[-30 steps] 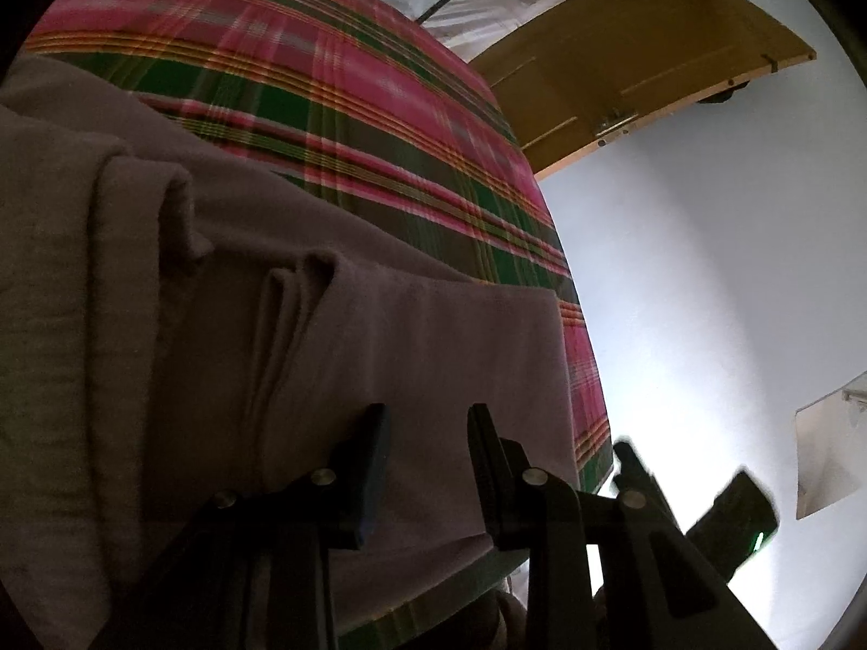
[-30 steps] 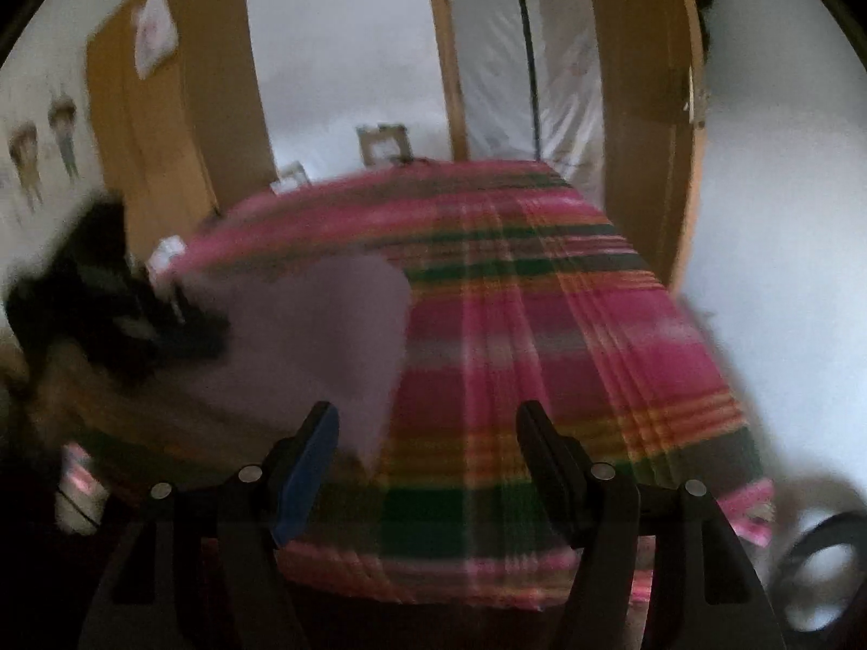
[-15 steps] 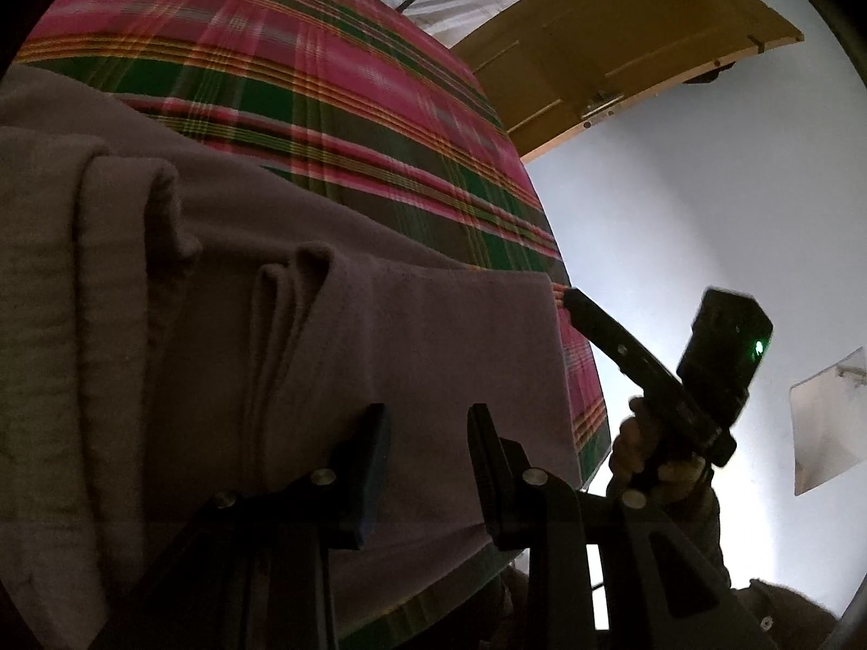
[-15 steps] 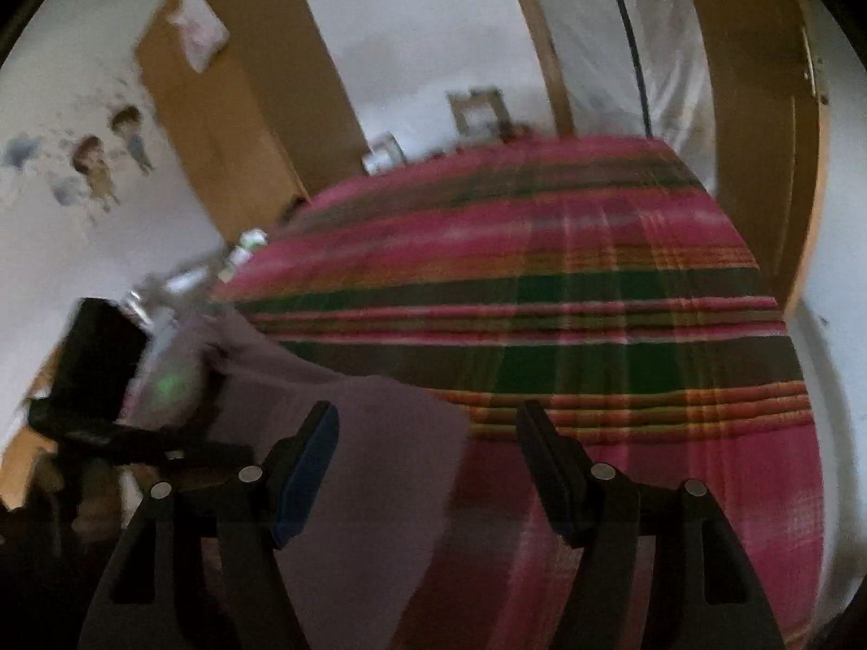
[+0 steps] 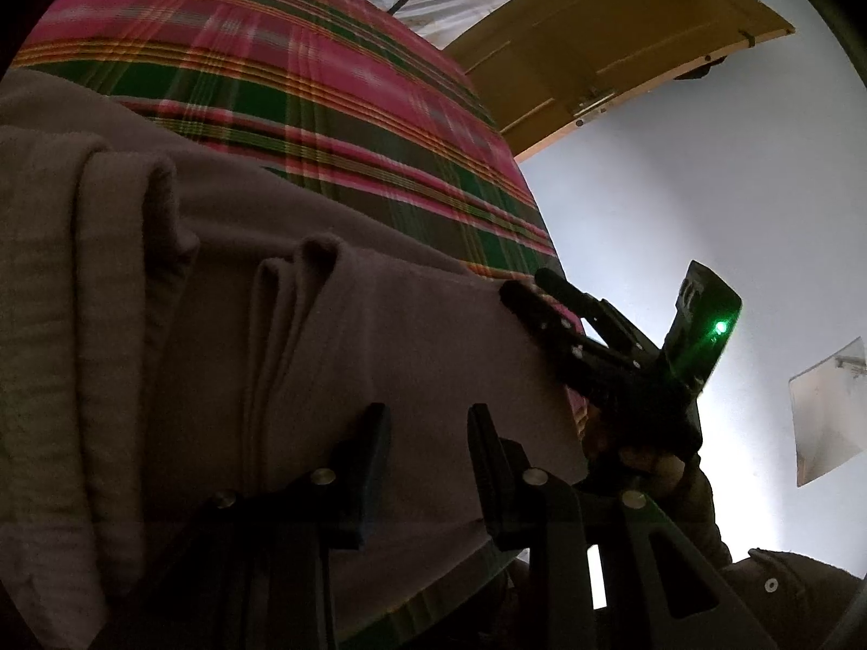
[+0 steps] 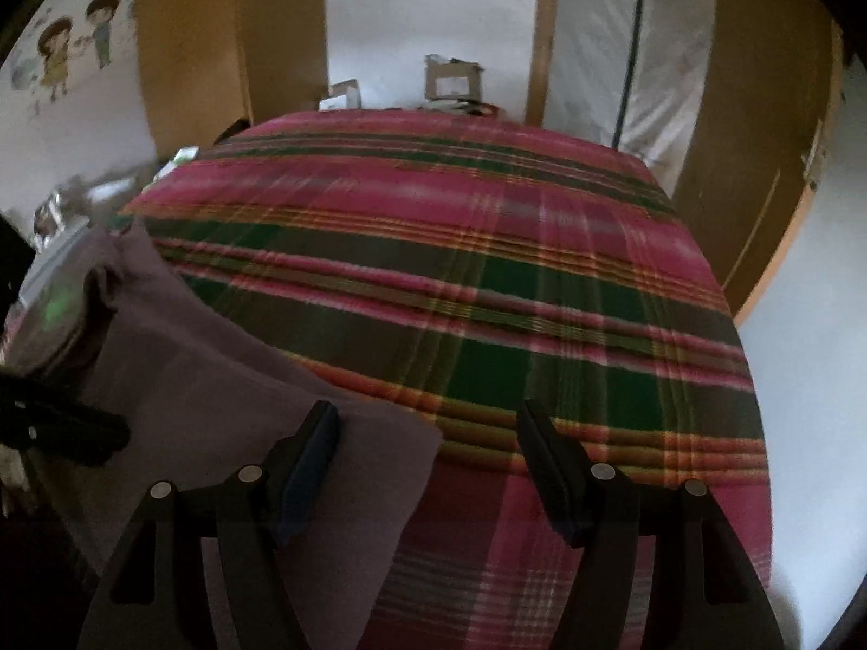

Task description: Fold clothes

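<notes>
A grey-brown garment (image 5: 379, 336) lies in loose folds on the near edge of a bed covered by a pink and green plaid blanket (image 5: 325, 108). My left gripper (image 5: 428, 428) hovers over the garment's near hem, jaws partly apart, with flat cloth showing in the gap. My right gripper (image 5: 534, 284) reaches in from the right, its tips at the garment's right corner, held by a hand (image 5: 639, 455). In the right wrist view my right gripper (image 6: 428, 433) stands wide open, and the garment (image 6: 217, 395) ends in a corner between its fingers, above the blanket (image 6: 487, 271).
A wooden door (image 5: 596, 54) stands against the white wall right of the bed. Beyond the bed's far end are a tall wooden wardrobe (image 6: 217, 43), a cardboard box (image 6: 452, 78) and a plastic-covered opening (image 6: 650, 54). Small clutter (image 6: 81, 200) sits left of the bed.
My right gripper has swung in from the right and come up to the garment's right corner. My left gripper and the garment have stayed put.
</notes>
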Action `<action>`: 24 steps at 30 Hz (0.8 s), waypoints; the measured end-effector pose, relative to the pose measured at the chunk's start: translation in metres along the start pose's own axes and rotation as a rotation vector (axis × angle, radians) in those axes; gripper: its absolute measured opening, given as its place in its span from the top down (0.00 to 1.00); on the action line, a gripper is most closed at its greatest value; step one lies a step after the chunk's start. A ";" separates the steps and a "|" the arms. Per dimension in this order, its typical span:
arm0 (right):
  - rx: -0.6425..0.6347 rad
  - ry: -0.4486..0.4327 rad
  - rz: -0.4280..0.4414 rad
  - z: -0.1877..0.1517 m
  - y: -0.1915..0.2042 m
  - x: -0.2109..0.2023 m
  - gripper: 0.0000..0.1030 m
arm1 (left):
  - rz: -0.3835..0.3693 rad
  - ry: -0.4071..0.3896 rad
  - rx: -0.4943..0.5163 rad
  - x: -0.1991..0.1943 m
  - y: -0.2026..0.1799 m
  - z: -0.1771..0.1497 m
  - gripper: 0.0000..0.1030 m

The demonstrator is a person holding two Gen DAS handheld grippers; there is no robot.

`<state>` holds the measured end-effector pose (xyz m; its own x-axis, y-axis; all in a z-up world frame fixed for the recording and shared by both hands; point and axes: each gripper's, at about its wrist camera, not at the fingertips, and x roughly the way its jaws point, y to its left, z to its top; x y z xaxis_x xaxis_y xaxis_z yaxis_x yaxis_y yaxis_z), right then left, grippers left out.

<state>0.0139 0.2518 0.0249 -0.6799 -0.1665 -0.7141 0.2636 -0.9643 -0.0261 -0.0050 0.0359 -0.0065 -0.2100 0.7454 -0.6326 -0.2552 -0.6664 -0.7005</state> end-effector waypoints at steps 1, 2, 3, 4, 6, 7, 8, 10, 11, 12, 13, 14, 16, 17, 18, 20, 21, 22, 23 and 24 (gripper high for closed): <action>0.017 -0.001 -0.009 -0.001 -0.004 0.000 0.33 | -0.001 -0.001 -0.001 0.000 0.000 0.000 0.71; 0.042 0.006 -0.022 -0.001 -0.010 0.002 0.33 | -0.002 -0.002 -0.001 0.000 0.001 0.000 0.71; 0.078 0.013 -0.019 -0.002 -0.018 0.003 0.33 | -0.003 -0.003 -0.003 0.000 0.001 0.000 0.71; 0.109 0.018 -0.017 -0.003 -0.025 0.004 0.33 | -0.004 -0.004 -0.006 0.000 0.001 0.000 0.71; 0.135 0.019 -0.017 -0.003 -0.029 0.005 0.33 | -0.002 -0.005 -0.006 0.000 0.001 0.000 0.71; 0.127 0.020 -0.029 -0.005 -0.028 0.004 0.33 | -0.001 -0.006 -0.007 0.001 0.000 0.000 0.71; 0.120 0.020 -0.041 -0.006 -0.027 0.004 0.33 | 0.001 -0.006 -0.009 0.001 0.000 0.000 0.71; 0.108 0.023 -0.075 -0.008 -0.025 0.004 0.33 | 0.005 -0.006 -0.014 0.001 -0.001 0.000 0.71; 0.107 0.028 -0.088 -0.009 -0.025 0.004 0.33 | 0.008 -0.005 -0.013 0.000 -0.002 0.000 0.71; 0.107 0.031 -0.099 -0.010 -0.024 0.005 0.33 | 0.010 -0.004 -0.011 -0.001 -0.001 0.000 0.71; 0.113 0.029 -0.106 -0.010 -0.024 0.004 0.33 | 0.009 -0.005 -0.011 -0.002 -0.002 0.000 0.71; 0.119 0.027 -0.113 -0.010 -0.023 0.003 0.33 | -0.001 -0.010 -0.012 -0.005 -0.002 0.000 0.70; 0.116 0.006 -0.142 -0.011 -0.021 -0.004 0.33 | -0.018 -0.043 -0.015 -0.013 -0.002 0.001 0.70; 0.110 -0.008 -0.160 -0.011 -0.018 -0.009 0.33 | -0.023 -0.072 -0.018 -0.020 -0.002 0.000 0.68; 0.104 -0.022 -0.176 -0.012 -0.016 -0.015 0.33 | -0.027 -0.092 -0.017 -0.026 -0.002 0.000 0.66; 0.097 -0.056 -0.177 -0.011 -0.012 -0.026 0.33 | -0.015 -0.114 -0.017 -0.035 -0.002 0.000 0.65; 0.094 -0.074 -0.163 -0.010 -0.009 -0.032 0.33 | -0.003 -0.122 -0.018 -0.038 -0.001 0.000 0.65; 0.090 -0.090 -0.149 -0.009 -0.006 -0.038 0.33 | 0.010 -0.130 -0.016 -0.041 0.000 -0.001 0.65; 0.081 -0.100 -0.134 -0.008 0.000 -0.041 0.33 | 0.023 -0.135 -0.019 -0.043 0.001 -0.002 0.65; 0.072 -0.109 -0.120 -0.006 0.005 -0.045 0.33 | 0.032 -0.135 -0.022 -0.045 0.002 -0.003 0.65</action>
<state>0.0496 0.2555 0.0527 -0.7748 -0.0673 -0.6286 0.1293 -0.9902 -0.0533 0.0064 0.0011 0.0191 -0.3431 0.7180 -0.6056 -0.2260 -0.6889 -0.6887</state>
